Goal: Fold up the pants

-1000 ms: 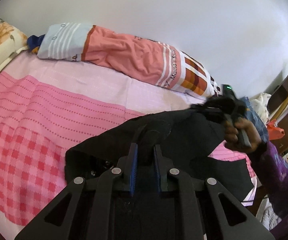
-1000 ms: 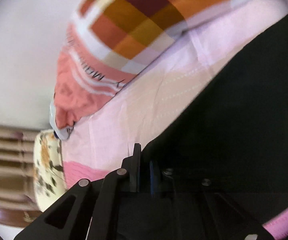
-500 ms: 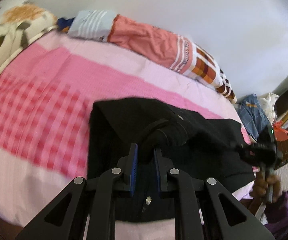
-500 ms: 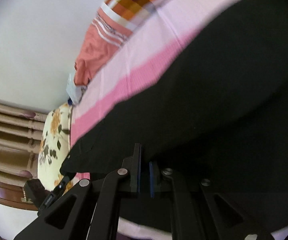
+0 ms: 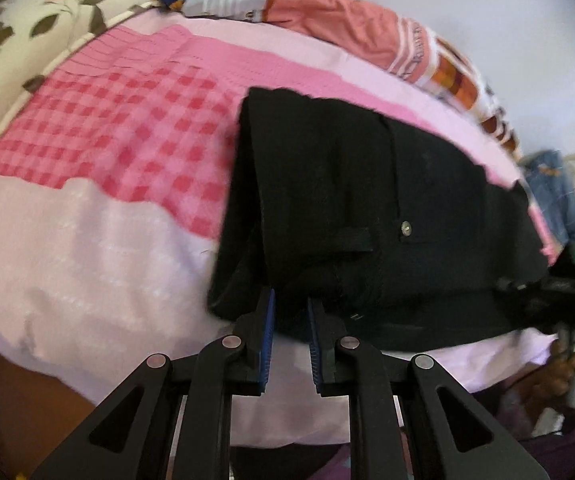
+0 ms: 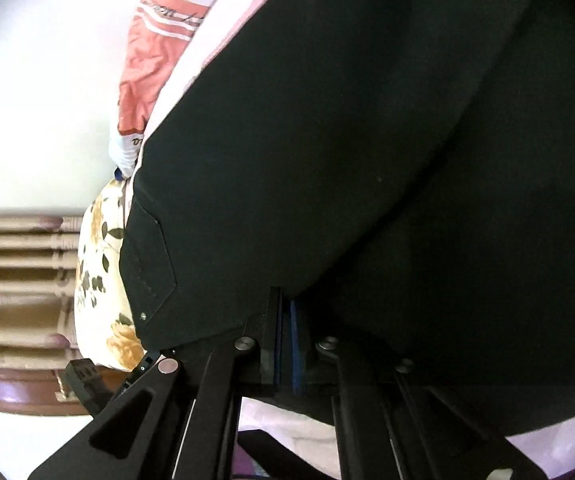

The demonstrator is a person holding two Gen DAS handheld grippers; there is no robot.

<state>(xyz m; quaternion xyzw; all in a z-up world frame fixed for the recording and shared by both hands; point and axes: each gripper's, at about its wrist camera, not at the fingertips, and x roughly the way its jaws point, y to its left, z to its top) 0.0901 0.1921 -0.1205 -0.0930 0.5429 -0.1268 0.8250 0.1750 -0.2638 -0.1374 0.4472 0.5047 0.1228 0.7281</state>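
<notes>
The black pants lie folded on the pink bed, waistband and button facing me in the left wrist view. My left gripper is shut on the near edge of the pants, with black cloth between its blue pads. My right gripper shows at the right edge of that view, holding the other end of the pants. In the right wrist view the pants fill most of the frame, and the right gripper is shut on their cloth.
The bed has a pink checked sheet. A rolled orange and white quilt lies along the far wall. A floral pillow sits at the head. Clothes and furniture stand past the foot. A wooden headboard shows on the left.
Both grippers have pulled the pants back toward the near edge of the bed and lowered them. The cloth now lies flatter, with the waistband and button showing.
</notes>
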